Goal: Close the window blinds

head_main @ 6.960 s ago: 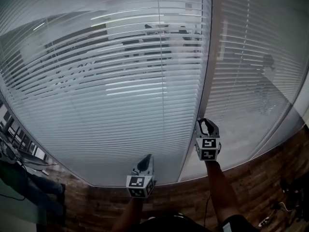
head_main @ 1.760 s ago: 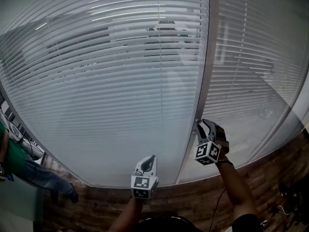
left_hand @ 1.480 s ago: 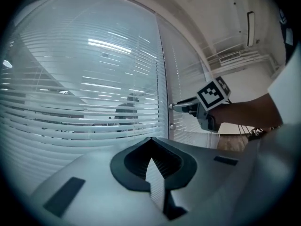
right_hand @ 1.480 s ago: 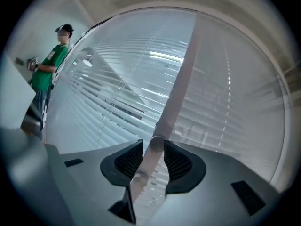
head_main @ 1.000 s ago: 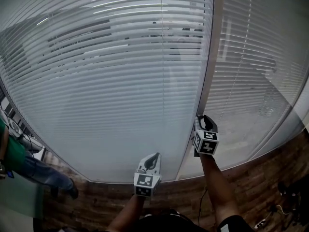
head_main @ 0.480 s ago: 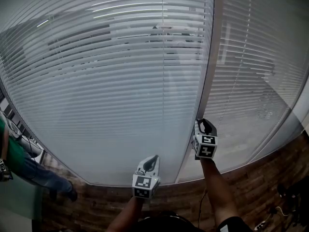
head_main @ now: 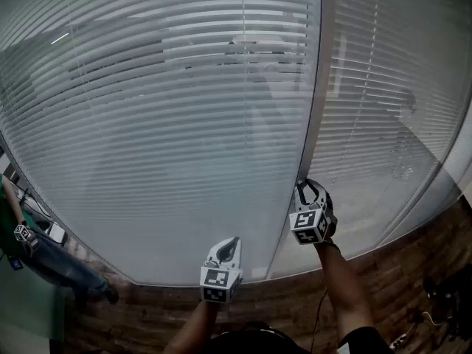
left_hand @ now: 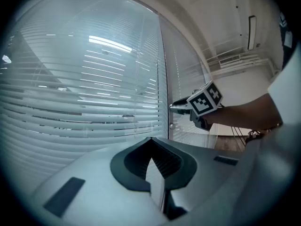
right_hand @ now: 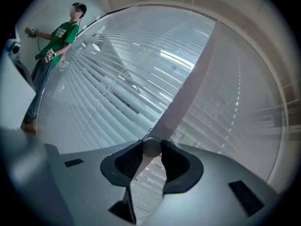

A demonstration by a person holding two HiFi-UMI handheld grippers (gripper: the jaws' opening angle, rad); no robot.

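White slatted blinds (head_main: 162, 124) hang behind glass in the left pane, and more blinds (head_main: 383, 102) in the right pane. A pale upright frame (head_main: 316, 87) divides them. On that frame is a small round knob (right_hand: 151, 148). My right gripper (head_main: 306, 186) is shut on the knob, with a dark pad (right_hand: 174, 161) on either side of it. In the left gripper view the right gripper (left_hand: 175, 107) reaches to the frame. My left gripper (head_main: 234, 241) hangs lower, in front of the left pane, with its jaws (left_hand: 153, 161) shut on nothing.
A person in a green shirt (right_hand: 57, 37) stands beyond the glass at the far left, low in the head view (head_main: 22, 245). Brick-patterned floor (head_main: 413, 264) runs along the foot of the glass, with cables (head_main: 442, 293) at the lower right.
My right gripper has rolled on the knob, tilting its marker cube. The left pane's slats let less of the room behind show through. The left gripper has hardly moved.
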